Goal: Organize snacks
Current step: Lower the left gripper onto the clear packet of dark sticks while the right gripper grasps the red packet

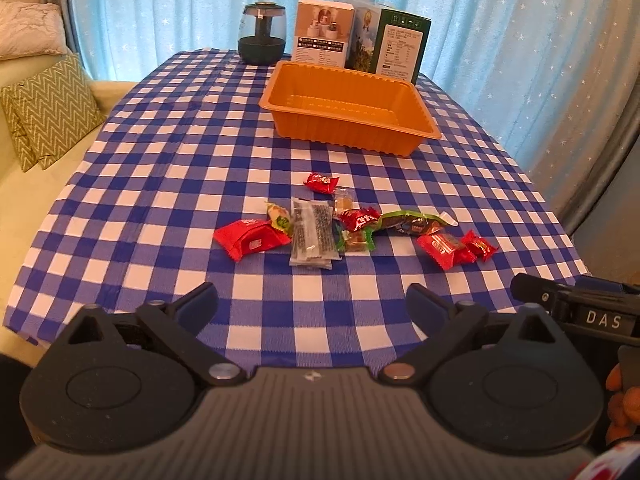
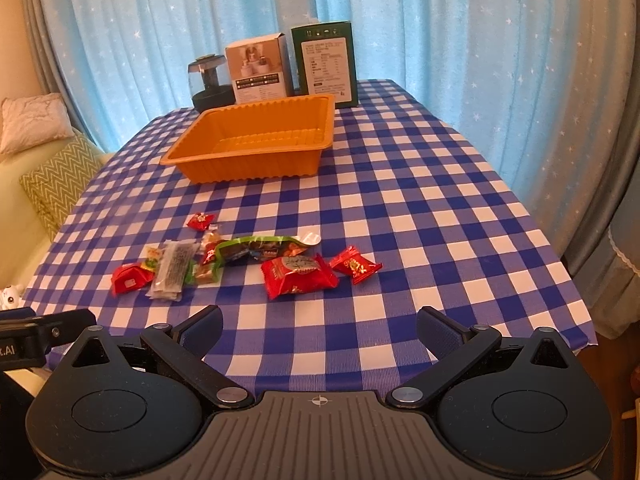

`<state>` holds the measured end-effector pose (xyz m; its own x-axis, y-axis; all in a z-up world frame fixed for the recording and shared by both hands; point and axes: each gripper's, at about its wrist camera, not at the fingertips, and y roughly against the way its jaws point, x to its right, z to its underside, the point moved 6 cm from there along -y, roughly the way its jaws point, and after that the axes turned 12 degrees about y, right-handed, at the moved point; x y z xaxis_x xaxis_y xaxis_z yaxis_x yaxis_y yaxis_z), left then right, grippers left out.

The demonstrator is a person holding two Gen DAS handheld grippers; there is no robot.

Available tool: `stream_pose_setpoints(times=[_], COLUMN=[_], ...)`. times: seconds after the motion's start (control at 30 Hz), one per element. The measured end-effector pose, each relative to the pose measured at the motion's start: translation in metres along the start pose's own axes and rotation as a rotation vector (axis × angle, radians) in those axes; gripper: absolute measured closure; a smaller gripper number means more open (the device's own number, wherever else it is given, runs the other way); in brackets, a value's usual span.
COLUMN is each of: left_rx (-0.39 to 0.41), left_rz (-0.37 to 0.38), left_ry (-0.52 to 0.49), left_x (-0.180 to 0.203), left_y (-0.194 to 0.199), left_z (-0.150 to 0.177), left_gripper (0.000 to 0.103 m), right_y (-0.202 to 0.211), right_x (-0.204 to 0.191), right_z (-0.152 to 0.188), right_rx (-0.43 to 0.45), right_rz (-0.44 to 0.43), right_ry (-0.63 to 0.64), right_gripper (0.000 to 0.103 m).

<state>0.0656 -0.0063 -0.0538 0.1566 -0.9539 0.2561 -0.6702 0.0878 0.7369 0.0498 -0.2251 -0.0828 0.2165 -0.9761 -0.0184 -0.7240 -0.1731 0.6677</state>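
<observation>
Several wrapped snacks lie in a loose row on the blue-and-white checked tablecloth [image 1: 160,184]: a red packet [image 1: 250,238], a clear packet of dark sticks [image 1: 313,236], a green-edged wrapper [image 1: 412,222] and small red candies [image 1: 321,182]. Behind them stands an empty orange tray [image 1: 348,106], also in the right wrist view as the orange tray [image 2: 256,140]. My left gripper [image 1: 312,300] hovers open near the table's front edge, short of the snacks. To its right, my right gripper [image 2: 320,324] is open too, just short of a large red packet [image 2: 298,274]. Nothing is between either pair of jaws.
At the table's far end stand a dark glass jar [image 1: 262,34], a white box [image 1: 323,32] and a green box [image 1: 394,42], before blue curtains. A sofa with zigzag cushions [image 1: 48,110] lies to the left. The right gripper's body [image 1: 576,308] shows at the left view's right edge.
</observation>
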Motion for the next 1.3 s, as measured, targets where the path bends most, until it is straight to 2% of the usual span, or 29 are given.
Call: stream_pose_setpoints(times=[0.2,0.3,0.4,0.6,0.9,1.03,1.17,1.2,1.3], left_rx=[-0.021,-0.034,-0.044,-0.068,-0.085,-0.1,-0.113,-0.116,-0.121], left_rz=[0.023,0.035,0.033,0.017,-0.006,-0.005,-0.004,-0.003,0.0], left_ry=[-0.01,-0.013,-0.022,-0.021,0.021,0.044,0.052,0.053,0.057], left_x=[0.004,0.005,0.006,0.004,-0.006,-0.012,-0.015,-0.015,-0.016], left_y=[-0.017,-0.027,-0.038,-0.064,-0.09,-0.099,-0.106,-0.107,-0.11], left_z=[-0.007,-0.009,-0.01,-0.012,-0.014,-0.014,-0.012,-0.011,-0.01], left_gripper=[0.009,0.012,0.015,0.016,0.016,0.016,0.016,0.016,0.016], right_y=[-0.014,-0.024,-0.034,-0.062,-0.111,-0.121,-0.133,-0.134,-0.134], right_x=[0.008,0.015,0.016,0.003,-0.001,0.003,0.007,0.007,0.003], right_z=[-0.003,-0.005,-0.006,-0.013,-0.021,-0.026,-0.028,-0.027,-0.025], right_rx=[0.0,-0.004,-0.008,-0.007,-0.044,-0.033,-0.065,-0.069,-0.073], right_rz=[0.003,-0.001,-0.018,-0.092,-0.138,-0.121,-0.073,-0.067,-0.034], right_ry=[-0.032,-0.062,-0.085,-0.113,-0.2,-0.243,-0.233,-0.222,-0.149], right_gripper=[0.002,0.014,0.017,0.017,0.017,0.017,0.017,0.02,0.043])
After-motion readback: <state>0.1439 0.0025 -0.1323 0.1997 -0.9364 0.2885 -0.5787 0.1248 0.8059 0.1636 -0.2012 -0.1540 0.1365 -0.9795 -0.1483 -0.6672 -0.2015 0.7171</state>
